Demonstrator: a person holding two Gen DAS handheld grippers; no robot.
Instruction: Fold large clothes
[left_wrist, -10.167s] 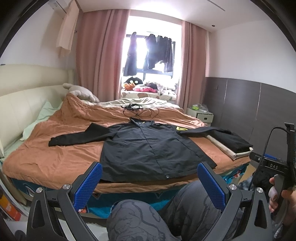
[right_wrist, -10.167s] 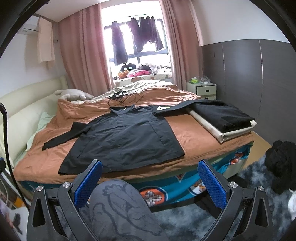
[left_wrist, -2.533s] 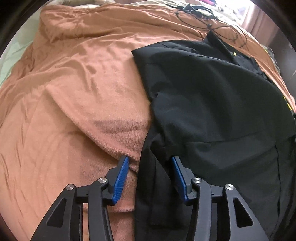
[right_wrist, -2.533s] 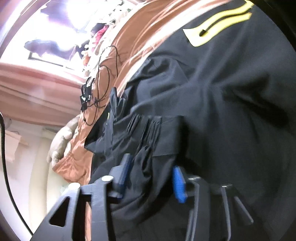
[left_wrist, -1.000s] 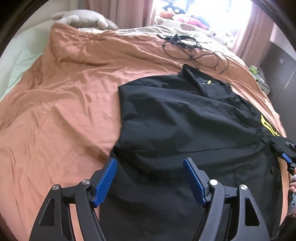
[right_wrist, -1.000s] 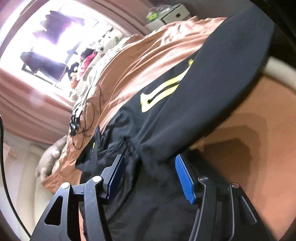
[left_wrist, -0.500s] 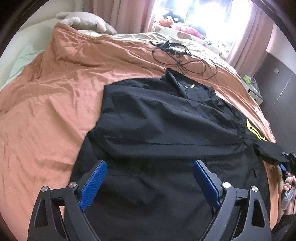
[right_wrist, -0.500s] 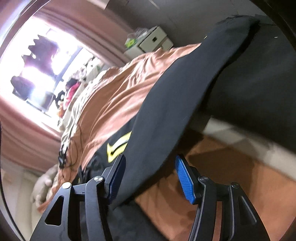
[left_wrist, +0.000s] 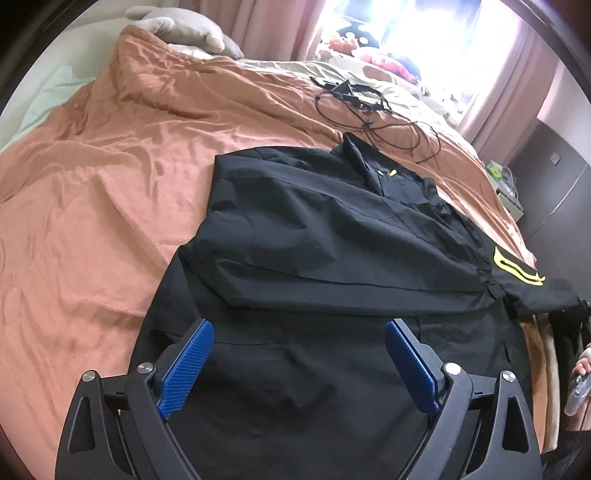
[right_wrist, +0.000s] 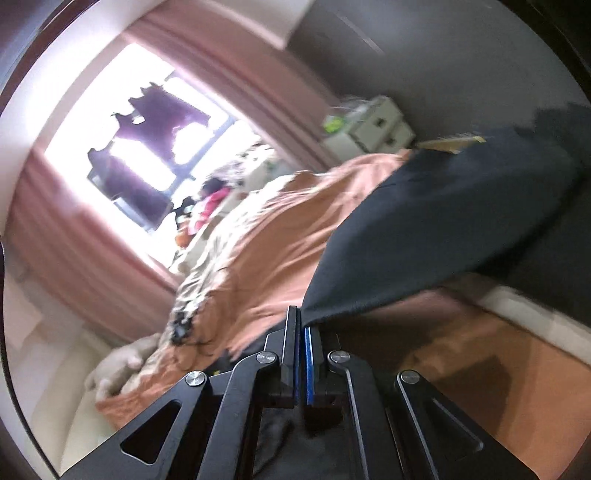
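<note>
At lower centre, the left gripper (left_wrist: 297, 363) is held spread above the black jacket (left_wrist: 332, 258); its sleeve (right_wrist: 424, 236) is pinched by the right gripper (right_wrist: 301, 332).

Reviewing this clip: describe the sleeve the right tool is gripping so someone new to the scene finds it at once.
Start at the orange-brown bedspread and find the black jacket spread on it. Follow its shoulder furthest from the pillows out to the sleeve running toward the bed's edge, clamped in the shut right tool. It alone carries a yellow stripe emblem; the other sleeve lies folded across the chest.
</note>
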